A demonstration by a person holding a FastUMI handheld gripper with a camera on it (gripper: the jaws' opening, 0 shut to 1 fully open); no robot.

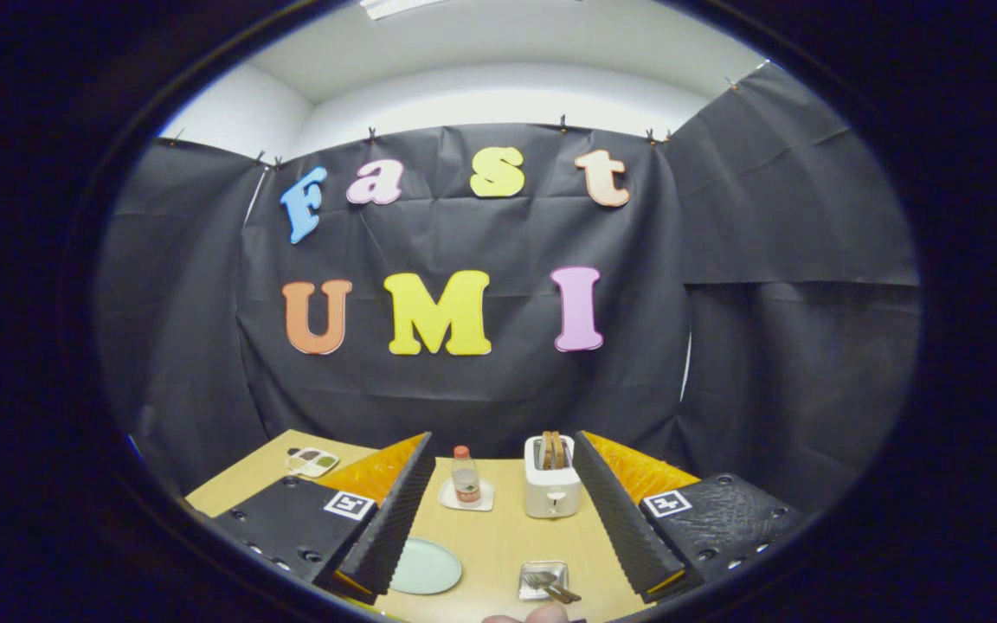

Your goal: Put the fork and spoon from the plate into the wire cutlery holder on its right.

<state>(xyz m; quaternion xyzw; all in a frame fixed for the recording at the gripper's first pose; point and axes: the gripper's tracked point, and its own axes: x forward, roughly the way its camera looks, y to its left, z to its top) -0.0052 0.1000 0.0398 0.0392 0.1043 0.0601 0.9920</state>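
Booth interior seen along the hand-held gripper [498,510]. The black cloth wall [767,346] closes the scene behind, with a pale ceiling above it. Below lies the wooden desk [498,541], its surface running from the wall toward the camera. The hand-held gripper stands wide open: its two fingers [395,510] are spread well apart, grip nothing, and hang above the desk. Beyond the fingertips, toward the wall, a white toaster [552,486] stands upright with two slices in its slots. Just left of the toaster, a small bottle [465,474] with a red cap stands on a white square coaster [466,497]. Nearer the camera, beside the left finger, lies a pale green plate [426,567]; its visible face is bare. To the plate's right, near the right finger, sits the wire cutlery holder [543,580], a small square basket; cutlery [554,587] rests inside it, handles jutting out over its near rim, though fork and spoon cannot be told apart. Far left on the desk, beyond the left finger, lies a small tray [311,461] with coloured patches. Fingertips of a person's hand [542,615] show in front of the holder.
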